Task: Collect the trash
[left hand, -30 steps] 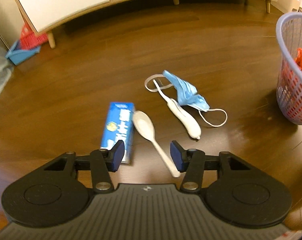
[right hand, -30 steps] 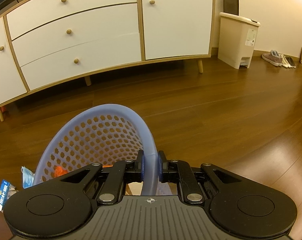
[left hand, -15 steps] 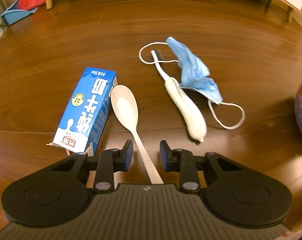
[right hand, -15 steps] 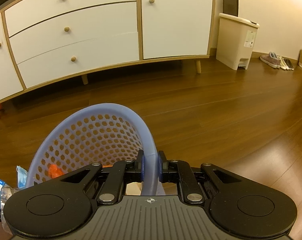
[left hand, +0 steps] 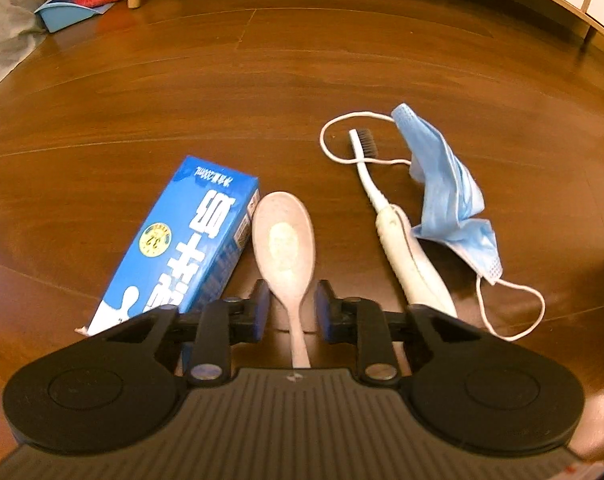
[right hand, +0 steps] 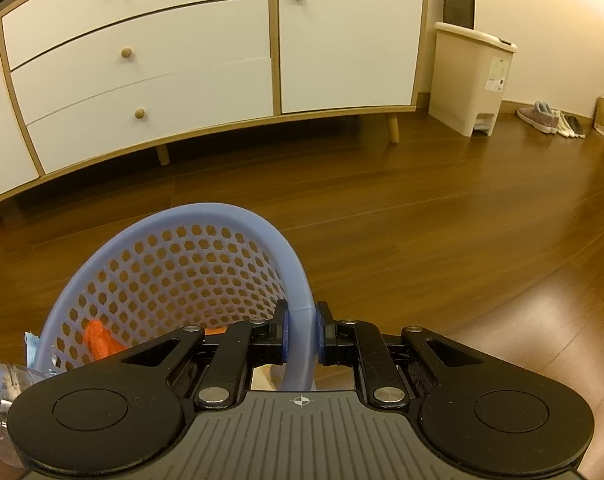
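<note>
4 pieces of litter lie together on the dark wooden floor point(left hand: 262, 60), and the pale spoon point(left hand: 284, 248) is the one being gone after. It lies bowl away from the tool, its thin handle running back between the fingers of the left gripper point(left hand: 290, 312), which are spread to either side of the neck with a little gap on each, not yet touching it as far as I can see. Just left of the bowl, nearly touching it, lies a blue milk carton point(left hand: 182, 240); to the right, a bit apart, a white toothbrush point(left hand: 397, 240) with a crumpled blue face mask point(left hand: 449, 196) draped against it.

To do this well, I'd say the fingers should drop until their tips meet the floor, staying centred on the handle, then close squarely. The handle is slim and smooth, so a skewed pinch could flick it sideways or catch the carton's edge.

Off to the side, the right gripper point(right hand: 300, 332) is pinched onto the rim of the lilac perforated basket point(right hand: 174, 264), which already holds something orange. Beyond it stand a white sideboard point(right hand: 206, 60) and a cream pedal bin point(right hand: 471, 80).
</note>
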Demonstrator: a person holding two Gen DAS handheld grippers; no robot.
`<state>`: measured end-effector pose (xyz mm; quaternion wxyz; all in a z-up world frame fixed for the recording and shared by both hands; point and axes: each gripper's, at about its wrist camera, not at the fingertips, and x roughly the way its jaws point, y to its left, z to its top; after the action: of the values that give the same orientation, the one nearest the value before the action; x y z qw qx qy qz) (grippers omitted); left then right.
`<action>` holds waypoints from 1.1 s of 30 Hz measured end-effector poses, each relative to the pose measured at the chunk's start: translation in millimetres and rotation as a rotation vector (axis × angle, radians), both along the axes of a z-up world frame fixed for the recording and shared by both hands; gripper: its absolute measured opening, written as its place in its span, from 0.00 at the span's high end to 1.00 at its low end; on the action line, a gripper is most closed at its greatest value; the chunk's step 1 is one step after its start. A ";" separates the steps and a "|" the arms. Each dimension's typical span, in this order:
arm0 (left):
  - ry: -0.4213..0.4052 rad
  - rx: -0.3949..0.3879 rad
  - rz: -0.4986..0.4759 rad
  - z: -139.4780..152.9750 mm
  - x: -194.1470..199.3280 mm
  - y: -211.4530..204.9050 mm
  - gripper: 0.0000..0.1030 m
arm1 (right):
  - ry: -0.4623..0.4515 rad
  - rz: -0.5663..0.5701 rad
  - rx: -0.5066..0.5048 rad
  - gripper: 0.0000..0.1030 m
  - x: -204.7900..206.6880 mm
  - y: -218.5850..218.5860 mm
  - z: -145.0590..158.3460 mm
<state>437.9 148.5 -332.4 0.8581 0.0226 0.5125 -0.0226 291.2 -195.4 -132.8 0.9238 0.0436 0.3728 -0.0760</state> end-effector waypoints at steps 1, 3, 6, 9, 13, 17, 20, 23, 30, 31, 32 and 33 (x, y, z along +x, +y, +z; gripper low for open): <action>0.001 0.004 -0.003 0.6 1.0 -1.1 0.85 | 0.000 0.002 -0.001 0.91 0.6 0.3 -0.2; 0.005 0.006 -0.024 1.0 -0.5 -2.1 0.86 | -0.001 0.000 -0.003 0.91 1.2 0.7 0.1; 0.023 -0.006 -0.039 1.2 -5.8 1.3 0.95 | -0.002 0.003 0.000 0.91 2.1 0.1 1.2; 0.042 -0.016 -0.062 4.4 -16.2 4.1 0.99 | -0.004 0.006 0.001 0.91 2.3 0.1 1.6; 0.055 -0.006 -0.099 8.4 -32.7 7.1 1.00 | -0.002 0.005 0.005 0.91 1.3 -2.2 2.0; 0.062 0.004 -0.110 6.2 -43.5 7.4 1.00 | 0.001 0.007 0.001 0.91 0.8 -2.3 1.9; 0.059 -0.004 -0.113 8.4 -43.3 6.8 0.95 | 0.003 0.004 0.002 0.91 1.8 -2.0 1.5; 0.027 0.005 -0.099 11.9 -36.9 5.5 0.86 | 0.000 0.006 -0.001 0.91 2.2 -0.4 1.4; 0.007 0.003 -0.063 9.4 -9.9 -6.3 0.69 | 0.002 0.008 -0.005 0.91 3.9 -0.6 -0.4; 0.009 0.011 -0.065 8.3 -8.7 -8.7 0.67 | 0.003 0.008 -0.005 0.91 4.1 -0.9 -0.6; 0.009 0.013 -0.069 8.0 -8.4 -11.7 0.67 | 0.004 0.007 -0.005 0.91 4.0 -1.2 -0.9; 0.009 0.011 -0.072 7.7 -7.8 -14.8 0.67 | 0.004 0.006 -0.004 0.91 3.9 -1.4 -1.2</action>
<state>430.1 133.7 -324.7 0.8544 0.0458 0.5151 -0.0507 295.1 -196.8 -134.0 0.9232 0.0403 0.3748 -0.0743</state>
